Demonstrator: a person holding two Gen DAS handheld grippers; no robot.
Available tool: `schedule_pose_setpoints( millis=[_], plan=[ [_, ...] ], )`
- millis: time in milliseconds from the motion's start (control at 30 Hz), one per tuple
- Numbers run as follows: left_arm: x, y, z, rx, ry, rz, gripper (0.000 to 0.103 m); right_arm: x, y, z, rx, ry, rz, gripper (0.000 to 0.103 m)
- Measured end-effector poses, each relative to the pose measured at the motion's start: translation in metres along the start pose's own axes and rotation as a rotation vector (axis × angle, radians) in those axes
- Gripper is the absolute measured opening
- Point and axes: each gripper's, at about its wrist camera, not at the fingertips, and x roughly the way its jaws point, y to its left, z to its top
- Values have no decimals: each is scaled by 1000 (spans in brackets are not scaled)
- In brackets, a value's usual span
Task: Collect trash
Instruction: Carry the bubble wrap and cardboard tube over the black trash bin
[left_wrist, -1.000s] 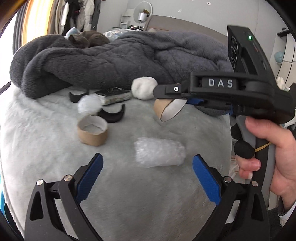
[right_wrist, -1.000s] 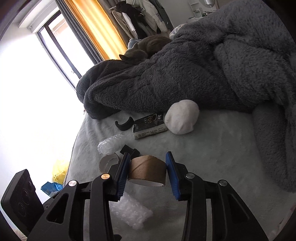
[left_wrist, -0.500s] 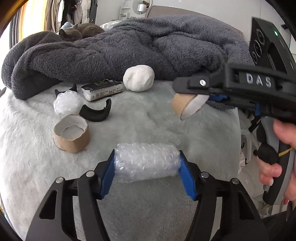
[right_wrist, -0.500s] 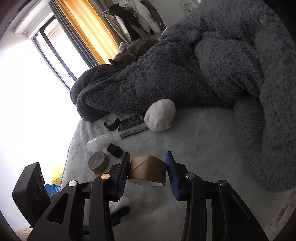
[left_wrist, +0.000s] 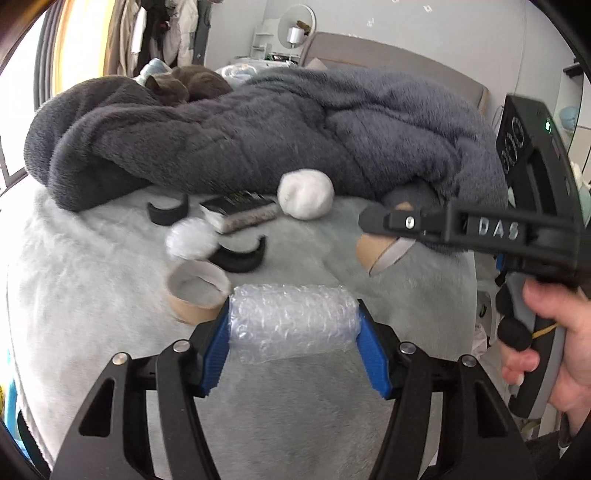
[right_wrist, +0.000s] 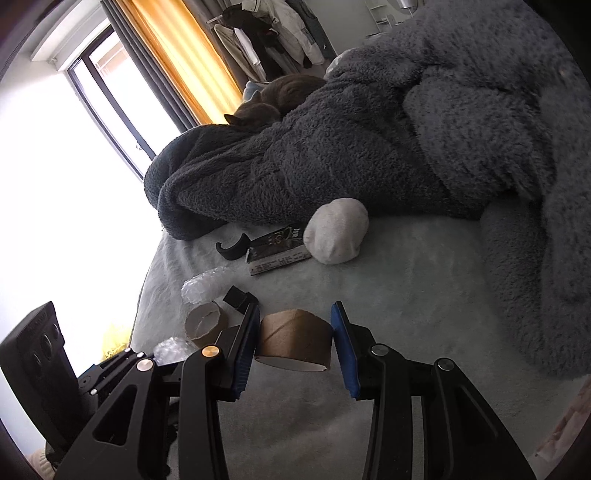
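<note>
Here the left gripper (left_wrist: 293, 343) is clamping a bubble-wrap roll (left_wrist: 291, 319), jaws just closed on it, its underside hidden. The right gripper (right_wrist: 295, 345) is gripping a cardboard tape core (right_wrist: 293, 341). Another hollow core (left_wrist: 195, 295) is lying on the pale fleece bedspread (left_wrist: 92, 314), a dark blanket (left_wrist: 258, 140) heaped beyond.

Bubble wrap roll (left_wrist: 293, 321) before cardboard ring (left_wrist: 197, 293); blanket (left_wrist: 258, 136) behind both
</note>
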Motion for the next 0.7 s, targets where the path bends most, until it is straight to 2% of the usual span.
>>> schedule_pose_setpoints(
  millis=[267,700],
  plan=[
    [-28,37,2,-39,-44,54,65,16,36,3,-40,8,20,41],
    [-64,118,-14,-119,-54,178,65,45,112,3,-130,23,61,41]
  ],
)
